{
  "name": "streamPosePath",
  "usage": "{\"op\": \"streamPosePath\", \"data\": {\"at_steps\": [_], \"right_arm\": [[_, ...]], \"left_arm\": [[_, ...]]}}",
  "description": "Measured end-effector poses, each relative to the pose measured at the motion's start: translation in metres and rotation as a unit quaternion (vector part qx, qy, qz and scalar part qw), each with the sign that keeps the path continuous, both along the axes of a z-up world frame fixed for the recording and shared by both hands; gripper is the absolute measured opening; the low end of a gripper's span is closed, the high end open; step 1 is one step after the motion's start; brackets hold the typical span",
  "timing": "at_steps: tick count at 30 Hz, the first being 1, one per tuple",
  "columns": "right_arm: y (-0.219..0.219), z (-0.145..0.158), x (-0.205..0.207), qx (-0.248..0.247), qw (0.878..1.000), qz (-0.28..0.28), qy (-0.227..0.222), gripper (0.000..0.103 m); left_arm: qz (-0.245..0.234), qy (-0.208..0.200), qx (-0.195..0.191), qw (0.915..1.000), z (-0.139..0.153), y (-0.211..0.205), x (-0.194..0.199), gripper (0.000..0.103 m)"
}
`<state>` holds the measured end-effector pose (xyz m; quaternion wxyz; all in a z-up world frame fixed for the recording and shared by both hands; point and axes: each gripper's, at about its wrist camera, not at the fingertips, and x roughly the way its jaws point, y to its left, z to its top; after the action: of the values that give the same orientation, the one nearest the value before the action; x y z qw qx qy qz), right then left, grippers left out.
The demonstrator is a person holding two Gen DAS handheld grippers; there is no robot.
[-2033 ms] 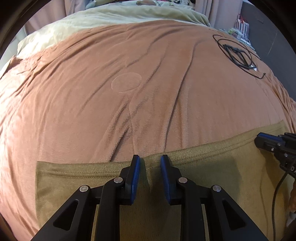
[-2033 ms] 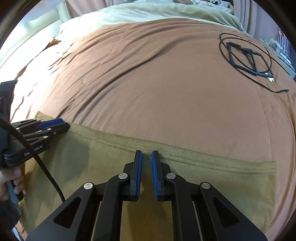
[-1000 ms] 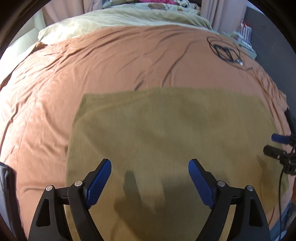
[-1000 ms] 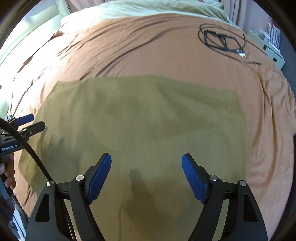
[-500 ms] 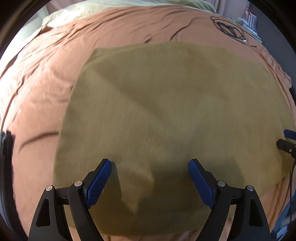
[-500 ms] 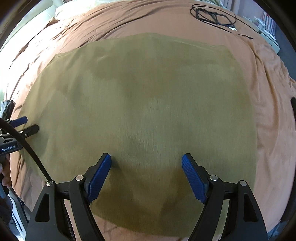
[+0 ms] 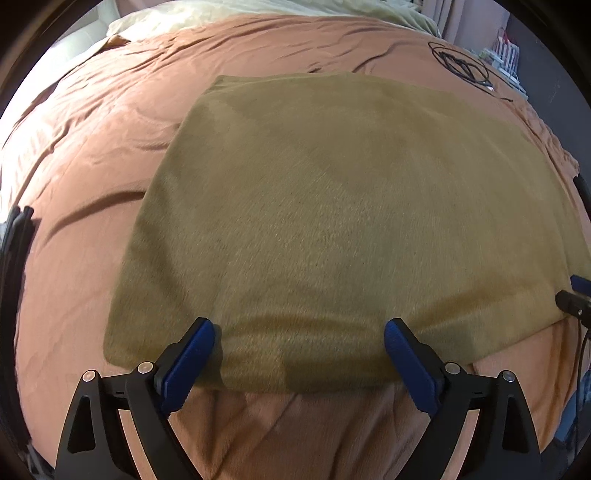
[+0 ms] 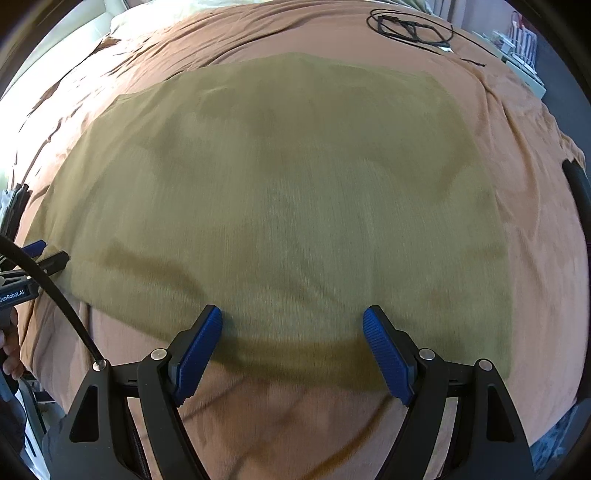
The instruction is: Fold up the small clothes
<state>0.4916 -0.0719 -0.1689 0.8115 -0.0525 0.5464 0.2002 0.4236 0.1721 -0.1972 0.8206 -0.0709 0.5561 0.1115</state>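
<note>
An olive-green garment point(image 7: 332, 221) lies spread flat in a rough rectangle on the brown bedspread point(image 7: 92, 147); it also fills the right wrist view point(image 8: 288, 206). My left gripper point(image 7: 299, 354) is wide open and empty, above the garment's near edge. My right gripper point(image 8: 291, 347) is wide open and empty, above the near edge further right. The right gripper's fingertips point(image 7: 576, 299) show at the right edge of the left wrist view. The left gripper's fingertips point(image 8: 44, 254) show at the left edge of the right wrist view, beside the garment's left corner.
A coiled black cable point(image 8: 410, 26) lies on the far right of the bed, also in the left wrist view point(image 7: 461, 66). Pale yellow-green bedding point(image 7: 258, 11) lies at the far end. Shelves with items point(image 8: 521, 44) stand off the bed's right side.
Both grippers were shut on the garment's far hem, then opened and let it go. They have since drawn back toward me, so the garment's near edge is now between the fingers.
</note>
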Motion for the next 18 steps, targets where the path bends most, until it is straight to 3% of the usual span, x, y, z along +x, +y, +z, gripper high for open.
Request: {"op": "streamPosePath", "data": {"at_steps": [5,11,15,18], "right_arm": [[-0.004,-0.002,-0.009,0.006,1.0,-0.006,-0.005,0.078],[-0.006,0.0,-0.017,-0.007,1.0,0.0,-0.001,0.079],[-0.01,0.017,-0.016,0.017,1.0,-0.011,0.01,0.079],[-0.005,0.036,-0.018,0.021,1.0,-0.008,-0.011,0.079]], "left_arm": [[0.015,-0.003,-0.004,0.9999,-0.007,0.0,-0.012,0.102],[0.018,-0.013,-0.003,0.9997,-0.005,0.0,-0.026,0.102],[0.028,-0.018,-0.018,0.9993,0.005,0.004,-0.034,0.1],[0.033,-0.037,-0.032,0.9982,0.017,0.01,-0.042,0.099]]}}
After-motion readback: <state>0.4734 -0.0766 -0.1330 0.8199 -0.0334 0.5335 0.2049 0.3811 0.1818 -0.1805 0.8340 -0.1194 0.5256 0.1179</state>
